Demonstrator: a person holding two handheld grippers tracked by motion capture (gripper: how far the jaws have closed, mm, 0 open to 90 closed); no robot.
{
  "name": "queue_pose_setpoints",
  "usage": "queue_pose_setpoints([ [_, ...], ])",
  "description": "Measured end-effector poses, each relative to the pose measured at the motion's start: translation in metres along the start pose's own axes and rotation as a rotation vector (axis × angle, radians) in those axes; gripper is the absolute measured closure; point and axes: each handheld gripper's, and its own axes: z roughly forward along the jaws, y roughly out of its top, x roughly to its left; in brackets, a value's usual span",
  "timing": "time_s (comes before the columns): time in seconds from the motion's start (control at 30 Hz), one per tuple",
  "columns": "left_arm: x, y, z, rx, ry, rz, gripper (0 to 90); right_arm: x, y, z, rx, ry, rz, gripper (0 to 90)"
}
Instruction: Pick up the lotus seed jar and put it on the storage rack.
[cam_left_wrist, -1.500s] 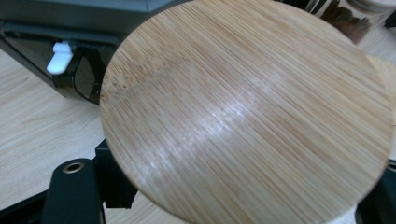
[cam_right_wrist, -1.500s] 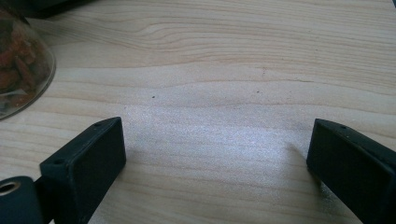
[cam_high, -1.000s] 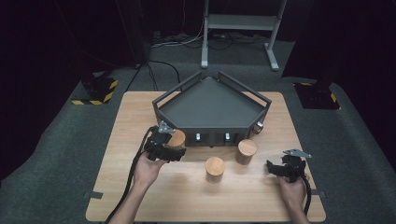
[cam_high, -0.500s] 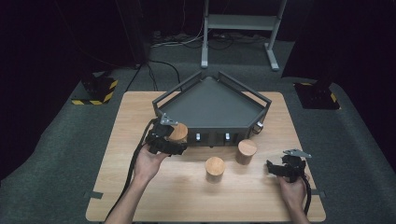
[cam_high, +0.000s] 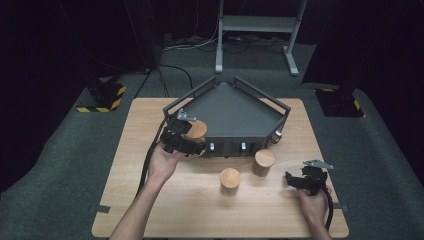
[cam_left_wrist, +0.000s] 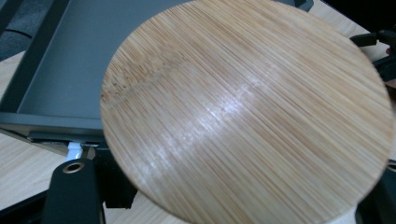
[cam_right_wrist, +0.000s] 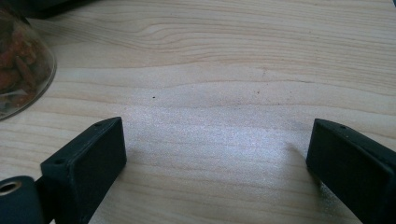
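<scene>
- From the high view, the left gripper (cam_high: 192, 142) is clenched around a round jar with a bamboo lid (cam_high: 196, 131), held off the pale wooden table (cam_high: 150, 120) at the front left corner of the dark grey five-sided metal tray (cam_high: 235, 107).
- The held jar sits against the tray's front left edge; I cannot tell whether it touches the rail.
- Two more bamboo-lidded jars stand on the table in front of the tray: one (cam_high: 264, 162) just below the tray's front wall, the other (cam_high: 230, 180) nearer the person and a little to the left. They are near each other but apart.
- The right gripper (cam_high: 295, 180) rests low over the table's right front part, well apart from the jars, the person's hand behind it.
- In the left gripper view, the bamboo lid (cam_left_wrist: 247, 112) looms very close between the jaws, with the grey tray (cam_left_wrist: 56, 70) behind it at upper left.
- In the right gripper view, the two black jaws stand wide apart with bare wood (cam_right_wrist: 215, 93) between them: the right gripper (cam_right_wrist: 217, 154) is released.
- At the upper left edge of that view sits a glass jar wall (cam_right_wrist: 21, 70) with reddish-brown contents inside.
</scene>
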Motion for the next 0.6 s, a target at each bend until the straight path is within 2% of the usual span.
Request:
queue_pose_setpoints([
  [0.4, 0.007, 0.017, 0.005, -0.001, 0.021, -0.024, 25.4, 0.000, 0.000, 0.000, 0.000, 0.000, 0.000, 4.0],
  [0.6, 0.008, 0.031, 0.014, 0.009, 0.042, -0.027, 25.4, 0.000, 0.000, 0.000, 0.000, 0.000, -0.001, 4.0],
])
